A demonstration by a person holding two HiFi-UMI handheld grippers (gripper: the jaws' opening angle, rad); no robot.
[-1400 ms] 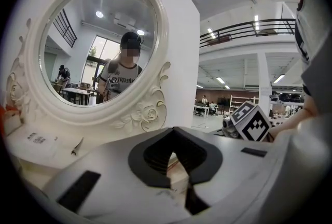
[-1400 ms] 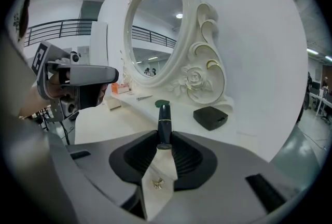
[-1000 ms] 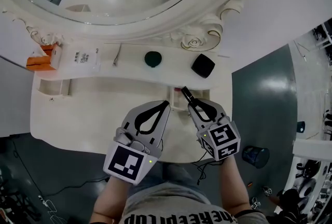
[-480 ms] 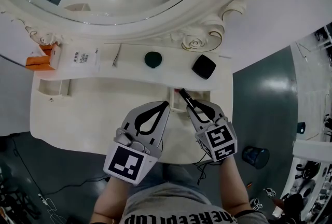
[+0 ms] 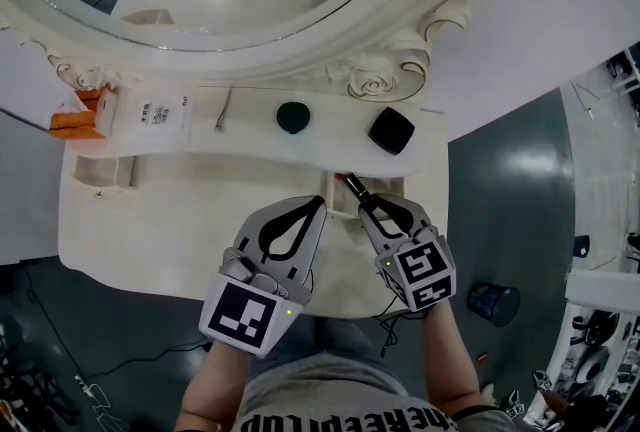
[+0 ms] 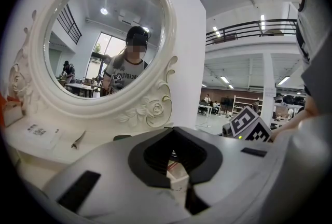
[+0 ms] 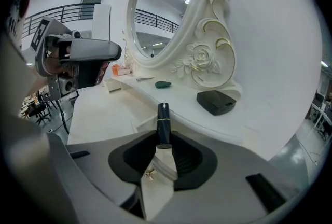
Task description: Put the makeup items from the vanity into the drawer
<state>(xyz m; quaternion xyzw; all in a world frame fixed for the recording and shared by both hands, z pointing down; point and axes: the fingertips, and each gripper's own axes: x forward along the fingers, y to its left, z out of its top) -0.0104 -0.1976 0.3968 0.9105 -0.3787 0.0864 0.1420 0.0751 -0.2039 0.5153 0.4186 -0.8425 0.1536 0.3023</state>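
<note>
A dark lipstick tube (image 5: 354, 187) (image 7: 163, 120) sticks out forward from my right gripper (image 5: 364, 202) (image 7: 164, 143), over the small open drawer (image 5: 392, 183) at the vanity's front right. The jaws have just been opening, but the tube's base still sits tight between the pads. My left gripper (image 5: 321, 201) (image 6: 174, 131) rests beside the drawer's left wall, tips together, with nothing seen between them. On the vanity shelf lie a green round case (image 5: 293, 116) (image 7: 163, 84), a black compact (image 5: 391, 130) (image 7: 216, 102) and a thin metal clip (image 5: 224, 107).
A white packet (image 5: 155, 117) and an orange box (image 5: 78, 117) lie at the shelf's left end. A second small open drawer (image 5: 100, 171) is at the front left. The carved mirror frame (image 5: 375, 70) rises behind the shelf. Dark floor lies to the right of the vanity.
The right gripper with the tube has edged slightly left and toward the shelf. The left gripper has stayed put.
</note>
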